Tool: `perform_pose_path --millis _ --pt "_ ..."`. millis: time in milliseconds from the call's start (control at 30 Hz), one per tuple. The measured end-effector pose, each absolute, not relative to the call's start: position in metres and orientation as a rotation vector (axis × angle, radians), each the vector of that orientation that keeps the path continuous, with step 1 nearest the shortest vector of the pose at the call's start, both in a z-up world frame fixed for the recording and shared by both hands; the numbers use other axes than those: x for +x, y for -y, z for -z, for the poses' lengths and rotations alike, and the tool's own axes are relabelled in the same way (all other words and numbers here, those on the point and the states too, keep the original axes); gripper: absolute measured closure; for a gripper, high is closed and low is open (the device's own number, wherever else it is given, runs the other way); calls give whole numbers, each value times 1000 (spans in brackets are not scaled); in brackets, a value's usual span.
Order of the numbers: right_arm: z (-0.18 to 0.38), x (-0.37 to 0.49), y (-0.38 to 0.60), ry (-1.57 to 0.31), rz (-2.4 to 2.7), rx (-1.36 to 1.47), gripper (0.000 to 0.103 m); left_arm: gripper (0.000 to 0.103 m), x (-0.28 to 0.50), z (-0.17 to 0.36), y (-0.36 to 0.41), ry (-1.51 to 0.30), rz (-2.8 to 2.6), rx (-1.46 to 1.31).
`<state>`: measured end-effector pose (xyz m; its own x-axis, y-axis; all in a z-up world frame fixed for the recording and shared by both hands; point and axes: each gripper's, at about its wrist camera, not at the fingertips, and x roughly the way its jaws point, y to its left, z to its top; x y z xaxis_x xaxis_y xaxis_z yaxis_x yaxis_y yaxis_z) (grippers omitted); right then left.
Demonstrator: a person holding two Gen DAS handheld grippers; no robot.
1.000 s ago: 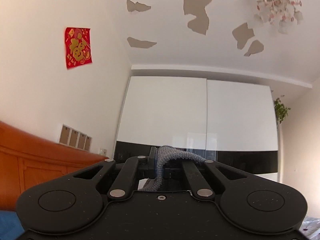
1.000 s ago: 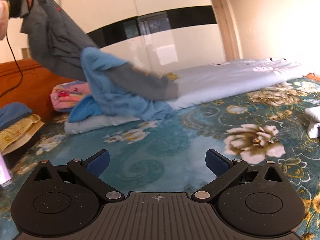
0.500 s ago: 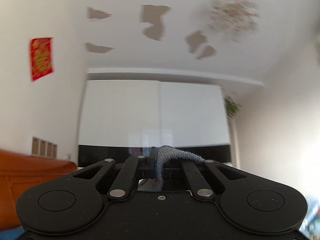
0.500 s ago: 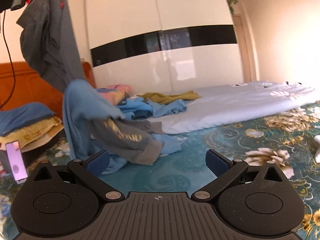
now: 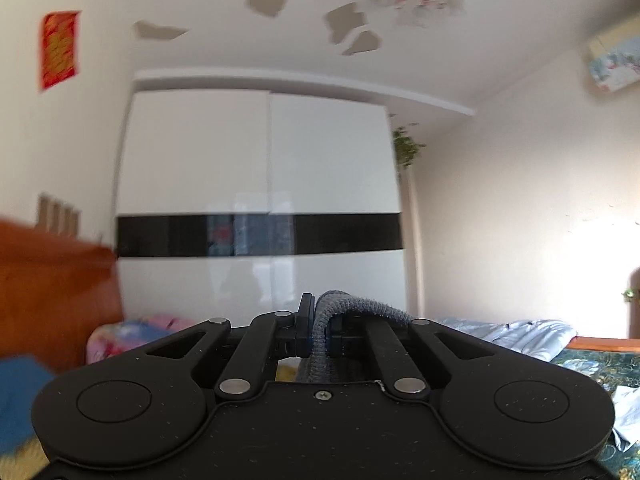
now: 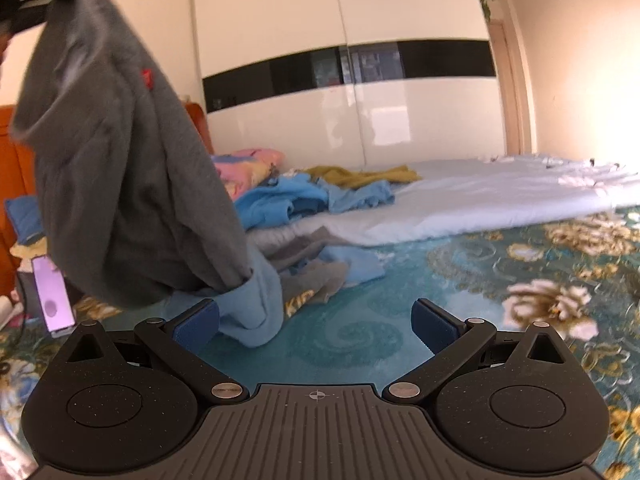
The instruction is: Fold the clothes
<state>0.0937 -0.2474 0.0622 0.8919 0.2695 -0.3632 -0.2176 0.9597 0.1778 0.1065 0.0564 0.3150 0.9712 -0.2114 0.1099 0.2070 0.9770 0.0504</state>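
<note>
Lifted clear of the bed's clothes pile, the soft, limp grey sweatshirt [image 6: 120,184] hangs from the left gripper [image 5: 318,332], pinching seemingly its ribbed hem; right gripper [image 6: 316,320] gapes wide near its blue-lined cuff [image 6: 256,312].

The left gripper [image 5: 319,336] is raised high, fingers clamped together — the right gripper [image 6: 316,322] sits low, fingers spread wide.

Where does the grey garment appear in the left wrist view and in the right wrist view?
Left wrist view: only a ribbed edge of the grey garment shows, low centre, pinched in the left gripper.
Right wrist view: the grey garment hangs at left.
Shared landmark: the white wardrobe with a black band.
</note>
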Motion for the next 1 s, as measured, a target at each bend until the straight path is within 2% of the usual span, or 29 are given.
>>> perform_pose_path --millis 133,333,600,800,833,900,933,1000 --pt "-49 106 234 -456 -305 147 0 99 76 -267 -76 88 84 73" --pt "-35 123 211 -525 -364 164 0 96 58 -196 -74 -85 37 228" --pt "-35 135 189 -537 -396 88 0 96 92 -113 -76 -375 113 -7" --pt "-35 173 170 -588 -406 58 0 96 103 -57 -75 -548 107 -45" --pt "-35 184 166 -605 -409 71 0 94 101 -53 -79 -562 109 -63" --pt "-34 204 159 -640 -426 108 5 75 97 -52 -88 -573 107 -76" --pt "-33 214 156 -657 -436 128 8 71 94 -53 -93 -576 105 -73" --pt "-32 233 146 -681 -445 143 25 60 87 -57 -100 -580 97 -51"
